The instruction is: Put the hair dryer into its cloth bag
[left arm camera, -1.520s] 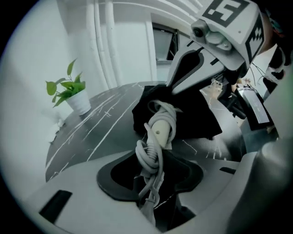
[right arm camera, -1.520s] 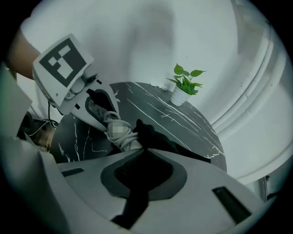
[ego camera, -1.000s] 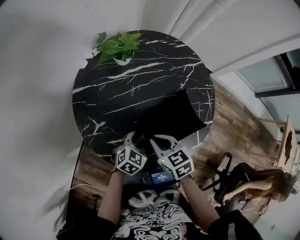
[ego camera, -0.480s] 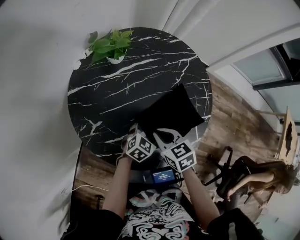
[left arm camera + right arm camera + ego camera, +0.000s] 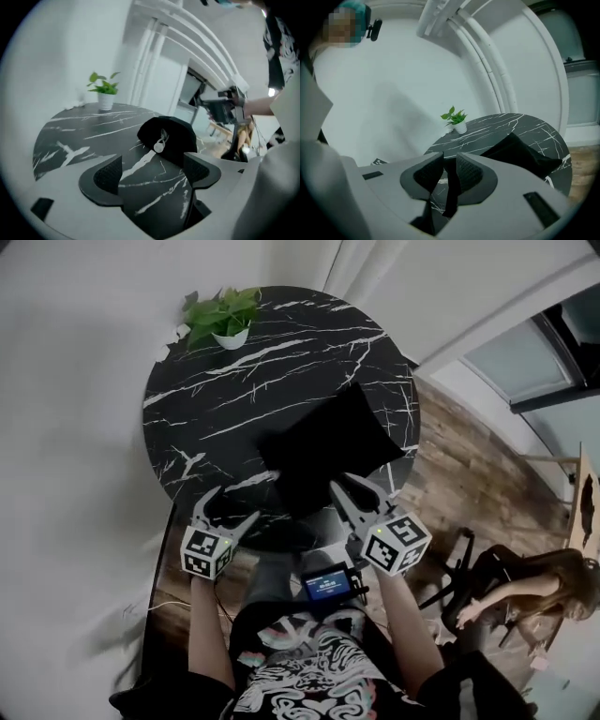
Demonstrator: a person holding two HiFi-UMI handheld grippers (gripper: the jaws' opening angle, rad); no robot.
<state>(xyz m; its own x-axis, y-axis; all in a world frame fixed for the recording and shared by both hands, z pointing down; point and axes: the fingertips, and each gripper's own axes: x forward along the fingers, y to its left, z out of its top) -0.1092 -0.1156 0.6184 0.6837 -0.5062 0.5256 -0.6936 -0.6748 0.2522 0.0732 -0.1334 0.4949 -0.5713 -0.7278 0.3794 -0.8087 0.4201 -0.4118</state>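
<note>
The black cloth bag [image 5: 328, 451] lies bulging on the round black marble table [image 5: 234, 381], near its front edge; no hair dryer shows outside it. Its mouth with a white cord toggle [image 5: 159, 146] faces the left gripper view, past the jaws. My left gripper [image 5: 230, 512] [image 5: 154, 171] hangs over the table's front left edge; its jaws have just been opening and stand wide with nothing between them. My right gripper [image 5: 354, 491] [image 5: 449, 166] is at the bag's near side. Its jaws have just been opening slightly, and a black cloth strip [image 5: 446, 187] still fills their narrow gap.
A small green plant in a white pot [image 5: 223, 320] stands at the table's far left rim. A device with a lit screen [image 5: 326, 585] hangs at my waist. To the right, on the wooden floor, a person [image 5: 525, 587] sits on a chair.
The left gripper has opened, let go at the bag's mouth and swung left to the table's edge. The right gripper has shifted right and up a little, with its jaws slightly parted.
</note>
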